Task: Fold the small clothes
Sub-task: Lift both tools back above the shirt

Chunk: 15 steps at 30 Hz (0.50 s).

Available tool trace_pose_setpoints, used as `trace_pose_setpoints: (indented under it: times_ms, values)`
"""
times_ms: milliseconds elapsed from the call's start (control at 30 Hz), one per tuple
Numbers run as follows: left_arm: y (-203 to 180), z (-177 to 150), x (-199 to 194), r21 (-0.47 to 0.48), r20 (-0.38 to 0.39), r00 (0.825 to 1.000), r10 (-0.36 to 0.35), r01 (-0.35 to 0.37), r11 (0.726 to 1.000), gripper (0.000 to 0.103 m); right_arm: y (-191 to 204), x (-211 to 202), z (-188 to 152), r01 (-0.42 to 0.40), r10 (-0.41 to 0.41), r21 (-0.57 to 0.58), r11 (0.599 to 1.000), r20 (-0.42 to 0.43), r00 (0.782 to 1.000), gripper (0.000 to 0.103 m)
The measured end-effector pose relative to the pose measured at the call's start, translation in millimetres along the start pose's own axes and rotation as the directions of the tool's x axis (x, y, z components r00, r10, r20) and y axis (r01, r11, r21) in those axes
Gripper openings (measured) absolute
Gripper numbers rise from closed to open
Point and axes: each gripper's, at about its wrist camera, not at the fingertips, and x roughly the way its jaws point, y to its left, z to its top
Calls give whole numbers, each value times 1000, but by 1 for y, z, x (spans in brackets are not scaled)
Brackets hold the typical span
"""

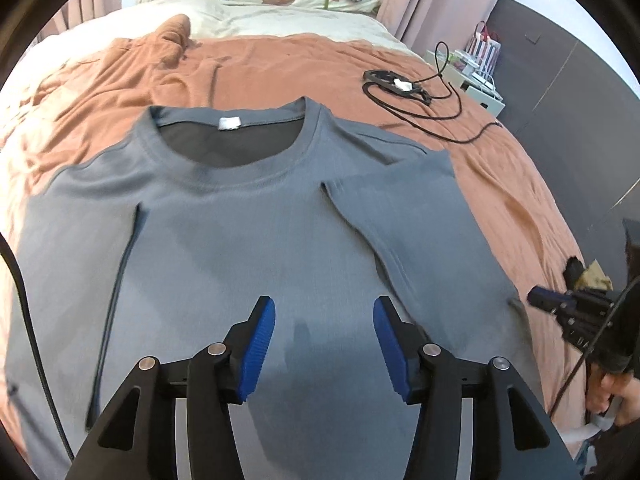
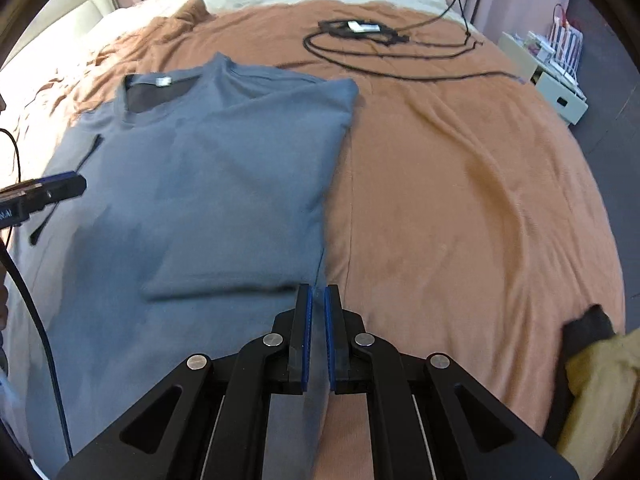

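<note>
Fabric of a fine ribbed knit makes up the blue-grey shirt (image 1: pixel 256 232), which lies flat, front up, on a rumpled terracotta blanket (image 1: pixel 280 64) over the bed. Its round neckline carries a small white tag (image 1: pixel 230 123), and we can see both sleeves folded inward onto the chest, the right one forming a broad flap.

Our left gripper (image 1: pixel 324 344) hovers over the lower middle of the shirt with its ridged blue pads spread wide and nothing between them. Our right gripper (image 2: pixel 318 332) has its pads nearly together, pinching the shirt's right side edge where cloth meets blanket.

From the left wrist view we see the whole neckline, both sleeve folds and the right gripper's black body at the far right edge. The right wrist view shows instead the straight folded edge of the shirt, a wide stretch of bare blanket, and a mustard-yellow cloth (image 2: pixel 600 380) with a dark piece at the lower right. Both views catch a coiled black cable (image 2: pixel 384 52) beyond the shirt and a white shelf unit (image 2: pixel 548 76) beside the bed.
</note>
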Motion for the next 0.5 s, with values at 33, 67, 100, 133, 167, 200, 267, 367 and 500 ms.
trace_pose_setpoints:
  times_ms: [33, 67, 100, 133, 167, 200, 267, 367, 500]
  values:
    - [0, -5, -7, -5, 4, 1000, 2, -2, 1000, 55, 1, -11, -3, 8, -8, 1, 1000, 9, 1000, 3]
    - [0, -11, -18, -14, 9, 1000, 2, -2, 1000, 56, 1, -21, -6, 4, -5, 4, 1000, 16, 1000, 3]
    - [0, -15, -25, -21, 12, 1000, 2, -1, 1000, 60, 2, -30, -9, 2, -2, 8, 1000, 21, 1000, 3]
    - [-1, -20, -34, -28, 16, 1000, 1, -1, 1000, 62, 3, -44, -12, 4, -4, 15, 1000, 30, 1000, 3]
    - [-2, -24, -45, -33, 21, 1000, 4, -3, 999, 63, 3, -53, -15, 4, -5, 19, 1000, 38, 999, 5]
    - [-3, -28, -54, -35, 27, 1000, 8, -7, 999, 65, 3, -62, -19, 4, -5, 24, 1000, 44, 999, 8]
    - [-4, -37, -76, -35, 43, 999, 15, -14, 999, 66, 4, -82, -26, 3, -6, 39, 999, 63, 998, 45]
    - [-8, -49, -110, -27, 80, 996, 36, -34, 999, 75, 7, -112, -42, 33, -40, 66, 997, 101, 994, 77]
    - [-6, -67, -151, -49, 116, 992, 42, -37, 998, 92, 16, -141, -62, 15, -24, 91, 996, 100, 995, 85]
